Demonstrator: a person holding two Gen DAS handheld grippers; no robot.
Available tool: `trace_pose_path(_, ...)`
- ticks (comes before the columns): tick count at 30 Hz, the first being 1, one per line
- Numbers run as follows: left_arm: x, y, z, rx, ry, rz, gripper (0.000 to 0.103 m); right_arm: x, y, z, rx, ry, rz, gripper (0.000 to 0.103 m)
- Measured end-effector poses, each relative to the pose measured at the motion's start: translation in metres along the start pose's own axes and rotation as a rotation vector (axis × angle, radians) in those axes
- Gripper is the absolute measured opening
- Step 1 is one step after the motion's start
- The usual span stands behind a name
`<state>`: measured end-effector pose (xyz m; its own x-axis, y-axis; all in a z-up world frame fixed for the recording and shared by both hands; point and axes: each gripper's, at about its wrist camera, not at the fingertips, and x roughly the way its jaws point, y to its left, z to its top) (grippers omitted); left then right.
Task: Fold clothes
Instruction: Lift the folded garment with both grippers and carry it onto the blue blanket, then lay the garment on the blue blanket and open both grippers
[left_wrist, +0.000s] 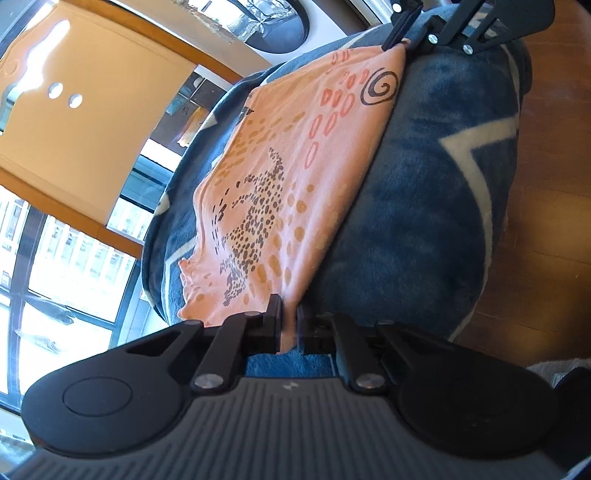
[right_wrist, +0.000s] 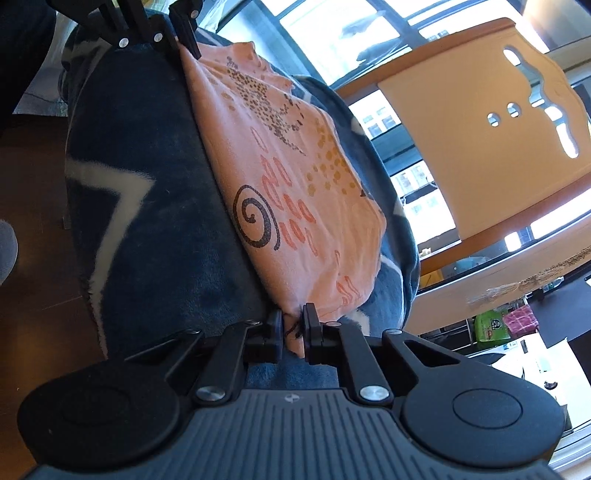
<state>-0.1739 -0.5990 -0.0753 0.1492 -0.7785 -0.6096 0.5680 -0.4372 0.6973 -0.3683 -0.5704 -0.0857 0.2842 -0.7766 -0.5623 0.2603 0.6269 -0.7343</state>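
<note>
A peach-pink garment (left_wrist: 295, 173) printed with a dotted animal, oval marks and a dark spiral lies stretched over a blue fleece blanket (left_wrist: 417, 221). My left gripper (left_wrist: 290, 325) is shut on one corner of its near edge. At the top of the left wrist view the right gripper (left_wrist: 404, 37) pinches the opposite corner. In the right wrist view the garment (right_wrist: 295, 177) runs away from my right gripper (right_wrist: 293, 332), which is shut on its corner. The left gripper (right_wrist: 184, 37) holds the far corner there. The edge between both grippers is pulled straight.
The blanket (right_wrist: 147, 240) with white zigzag lines covers a rounded surface. Wooden floor (left_wrist: 546, 206) shows beside it. An orange wooden board (right_wrist: 480, 147) with cut-out holes and large windows (left_wrist: 55, 266) stand beyond. A shelf with packages (right_wrist: 495, 325) sits low at the right.
</note>
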Motion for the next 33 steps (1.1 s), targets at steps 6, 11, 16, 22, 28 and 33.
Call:
trace_pose_path(6,-0.011,0.005,-0.007,-0.060,-0.009,-0.009,0.007,-0.004,-0.007,-0.007,0.070,0.011,0.010,0.012)
trace_pose_path(11,-0.025,0.022,-0.022,-0.153,0.003,-0.032,0.009,-0.013,-0.014,-0.025,0.148,0.053,-0.015,0.012)
trace_pose_path(16,-0.037,0.046,-0.039,-0.260,0.001,0.016,0.009,-0.030,-0.029,-0.036,0.310,0.012,-0.049,0.012)
trace_pose_path(22,-0.020,0.070,-0.018,-0.347,-0.050,0.031,0.009,-0.026,-0.058,-0.018,0.598,-0.091,0.072,0.012)
trace_pose_path(28,0.018,0.080,-0.005,-0.424,-0.068,-0.002,0.009,0.006,-0.064,-0.011,0.643,-0.062,0.145,0.012)
trace_pose_path(33,0.039,0.087,-0.033,-0.477,0.007,-0.015,0.009,0.005,-0.069,-0.020,0.650,-0.045,0.147,0.012)
